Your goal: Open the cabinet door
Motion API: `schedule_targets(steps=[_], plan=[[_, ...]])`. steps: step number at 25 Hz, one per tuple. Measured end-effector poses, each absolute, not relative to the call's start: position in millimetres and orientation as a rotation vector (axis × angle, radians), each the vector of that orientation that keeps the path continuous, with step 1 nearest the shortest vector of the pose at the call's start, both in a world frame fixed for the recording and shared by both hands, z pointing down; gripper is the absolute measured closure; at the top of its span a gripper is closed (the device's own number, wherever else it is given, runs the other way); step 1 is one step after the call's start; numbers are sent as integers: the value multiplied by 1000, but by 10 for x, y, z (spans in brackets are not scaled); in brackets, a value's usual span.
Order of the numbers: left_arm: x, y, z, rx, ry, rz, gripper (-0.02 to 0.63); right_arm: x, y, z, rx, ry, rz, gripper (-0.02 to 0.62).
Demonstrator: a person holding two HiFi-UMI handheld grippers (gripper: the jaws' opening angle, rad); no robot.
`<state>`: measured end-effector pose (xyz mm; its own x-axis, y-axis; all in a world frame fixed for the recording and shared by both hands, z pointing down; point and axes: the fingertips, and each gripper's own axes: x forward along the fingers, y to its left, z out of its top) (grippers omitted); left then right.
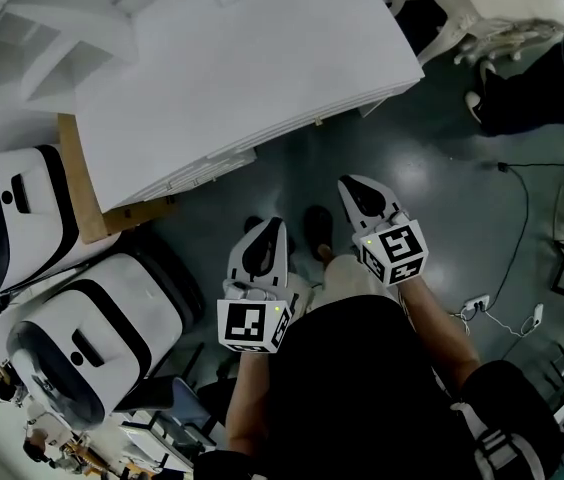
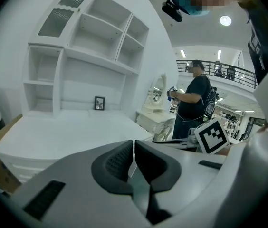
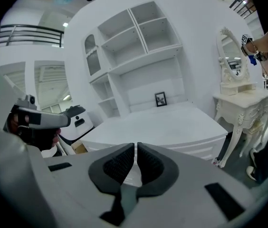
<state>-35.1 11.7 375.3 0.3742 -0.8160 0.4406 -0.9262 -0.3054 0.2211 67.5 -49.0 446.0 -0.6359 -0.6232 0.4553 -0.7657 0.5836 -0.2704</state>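
Observation:
A white cabinet [image 1: 242, 68] with a hutch of open shelves stands ahead of me, seen from above in the head view. An arched ribbed door [image 2: 60, 20] closes its upper left compartment; in the right gripper view the same door [image 3: 91, 56] shows. Both grippers hang over the dark floor, short of the cabinet's front and touching nothing. My left gripper [image 1: 267, 236] has its pads [image 2: 117, 160] together with nothing between them. My right gripper [image 1: 354, 190] holds its pads [image 3: 119, 165] a thin slit apart, also empty.
Two white-and-black machines [image 1: 22, 218] [image 1: 92, 338] stand at the left beside a brown board [image 1: 77, 178]. A white ornate dressing table [image 3: 238, 99] is right of the cabinet. Cables [image 1: 517, 228] cross the floor at right. A person [image 2: 193, 103] stands further off.

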Motion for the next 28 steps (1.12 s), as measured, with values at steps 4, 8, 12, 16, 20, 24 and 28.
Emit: schedule_targets(steps=[4,8,12,16,20,24,28], plan=[[-321,54,3842,2209,-1484,356,575,658,-576,4707,1130,-2471,655,557],[-298,28,3951,2194,-1466,372,575,635,-671,4907,1118,-2438,644,541],[-276,32,4010,2173,-1459,395,575,627,-761,5096,1117,-2412,658,516],[-239,45,4066,2156,-1447,399,575,641,-866,5272,1127,-2383,682,512],[-236,4,4120,2140,-1444,403,575,663,-979,5459,1145,-2348,709,509],[-239,-60,4174,2132,-1437,406,575,653,-1096,5627,1161,-2319,707,505],[-234,-83,4200,2133,-1430,405,575,653,-1160,5803,1170,-2290,711,495]])
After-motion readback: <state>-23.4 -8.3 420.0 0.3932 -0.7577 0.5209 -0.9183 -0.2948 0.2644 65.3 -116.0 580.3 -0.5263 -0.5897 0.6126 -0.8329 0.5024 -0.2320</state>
